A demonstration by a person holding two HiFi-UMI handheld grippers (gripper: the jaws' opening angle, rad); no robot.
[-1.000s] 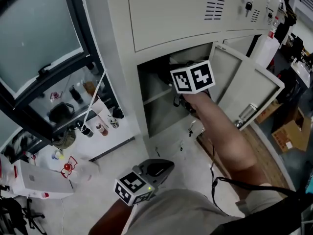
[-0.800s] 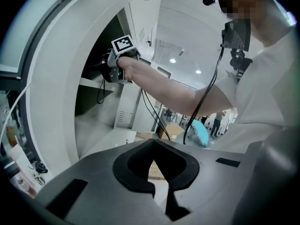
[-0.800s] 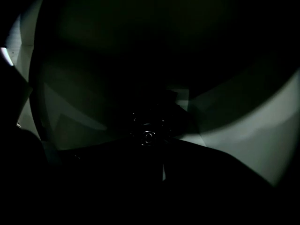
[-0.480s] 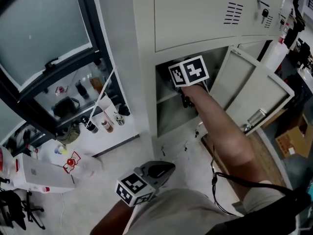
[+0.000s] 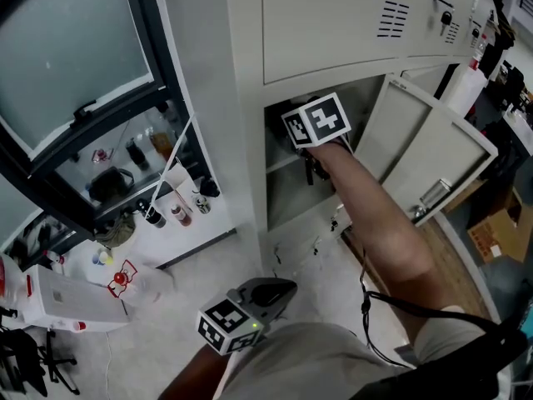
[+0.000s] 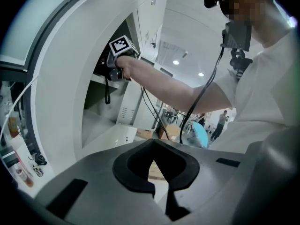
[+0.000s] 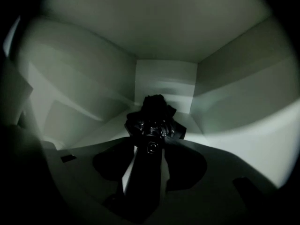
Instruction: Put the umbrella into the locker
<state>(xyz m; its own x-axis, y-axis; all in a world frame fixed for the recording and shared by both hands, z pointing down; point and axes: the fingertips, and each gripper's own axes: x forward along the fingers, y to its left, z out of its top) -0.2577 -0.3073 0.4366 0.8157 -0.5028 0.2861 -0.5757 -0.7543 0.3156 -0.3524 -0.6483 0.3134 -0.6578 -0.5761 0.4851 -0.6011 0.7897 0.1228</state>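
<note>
The black folded compact umbrella [image 7: 152, 123] lies on a shelf [image 7: 105, 131] inside the pale grey metal locker [image 5: 333, 23]. Its handle end is nearest and its bunched canopy points toward the back wall [image 7: 165, 78]. The locker's door [image 5: 425, 152] stands open.

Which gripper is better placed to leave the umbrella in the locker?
Right. The right gripper is inside the locker, jaws just opening around the umbrella; the left gripper is shut, low, outside.

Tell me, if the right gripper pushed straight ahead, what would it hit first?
The umbrella. Its handle lies between the jaws of the right gripper, which have just been opening, and its folded bulk sits just ahead. Beyond that is the back wall of the locker; how far is hard to tell.
</note>
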